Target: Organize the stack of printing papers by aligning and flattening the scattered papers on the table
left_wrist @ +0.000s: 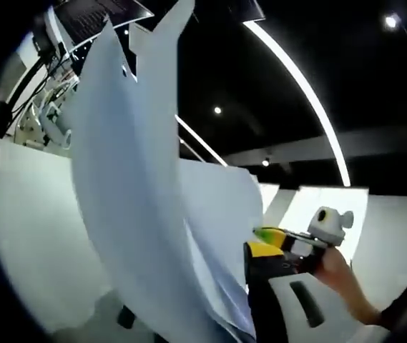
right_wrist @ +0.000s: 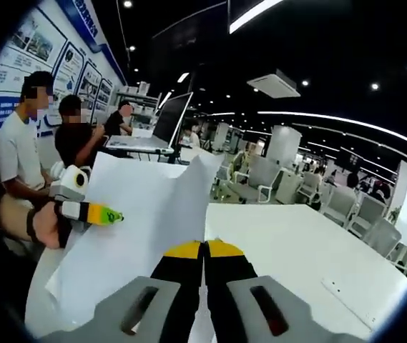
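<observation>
- In the right gripper view the right gripper (right_wrist: 204, 251), black with yellow tips and grey housings, has its two jaws pressed together on the near edge of the white printing papers (right_wrist: 142, 214); the sheets rise from the closed tips and lean to the left
- The white printing papers are lifted off the white table (right_wrist: 296, 236), bowed, with upper corners that do not line up; the table's bare top stretches to the right and far side
- In the same view the left gripper (right_wrist: 116, 215), yellow and green at its tip, touches the left part of the sheets, held by a person's hand (right_wrist: 46, 223) with a dark wrist strap; whether its jaws are clamped on the paper or only resting against it I cannot tell
- In the left gripper view the papers (left_wrist: 139, 186) stand as a tall curved sheaf just before the camera, several sheets fanned apart at their lower edges
- There the right gripper (left_wrist: 260, 250) comes in from the right, its yellow-tipped jaws at the sheaf's lower right edge, a hand (left_wrist: 335, 275) behind it
- Far left in the right gripper view, seated people (right_wrist: 17, 157) sit by a wall of blue and white posters (right_wrist: 53, 50); an open laptop (right_wrist: 164, 121) stands on a far table
- Grey office chairs (right_wrist: 264, 179) sit beyond the table under a dark ceiling with strip lights (left_wrist: 300, 89)
</observation>
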Demonstrator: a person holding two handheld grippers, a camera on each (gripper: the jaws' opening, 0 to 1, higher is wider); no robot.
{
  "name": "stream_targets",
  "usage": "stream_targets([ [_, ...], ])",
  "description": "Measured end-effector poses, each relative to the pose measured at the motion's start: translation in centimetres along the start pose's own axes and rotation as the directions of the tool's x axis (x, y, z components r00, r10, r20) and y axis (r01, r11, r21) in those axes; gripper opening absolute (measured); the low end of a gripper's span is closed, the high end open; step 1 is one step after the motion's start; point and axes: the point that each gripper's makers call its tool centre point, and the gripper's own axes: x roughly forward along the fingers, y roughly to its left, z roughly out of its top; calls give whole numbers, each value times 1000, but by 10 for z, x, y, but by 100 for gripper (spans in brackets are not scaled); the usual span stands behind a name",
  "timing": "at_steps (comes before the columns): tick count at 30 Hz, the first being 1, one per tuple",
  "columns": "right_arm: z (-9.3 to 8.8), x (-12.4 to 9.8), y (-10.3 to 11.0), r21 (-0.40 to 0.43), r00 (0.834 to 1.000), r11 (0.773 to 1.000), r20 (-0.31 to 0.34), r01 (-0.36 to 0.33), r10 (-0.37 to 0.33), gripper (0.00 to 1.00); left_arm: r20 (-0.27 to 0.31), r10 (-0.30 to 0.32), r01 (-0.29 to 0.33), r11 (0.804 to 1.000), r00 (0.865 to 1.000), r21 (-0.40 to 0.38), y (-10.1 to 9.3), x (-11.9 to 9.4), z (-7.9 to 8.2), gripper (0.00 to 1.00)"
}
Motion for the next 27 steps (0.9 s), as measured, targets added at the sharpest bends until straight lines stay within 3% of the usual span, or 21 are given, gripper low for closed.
stream_targets([
  [7, 12, -4, -15, 8, 998, 999, 37, 45, -45, 0, -5, -8, 8, 1000, 1000, -3, -2, 1, -1, 33],
  [27, 28, 11, 20, 74, 988, 992, 126, -100, 91, 0, -13, -11, 11, 1000, 1000, 15, -4, 1, -3, 33],
])
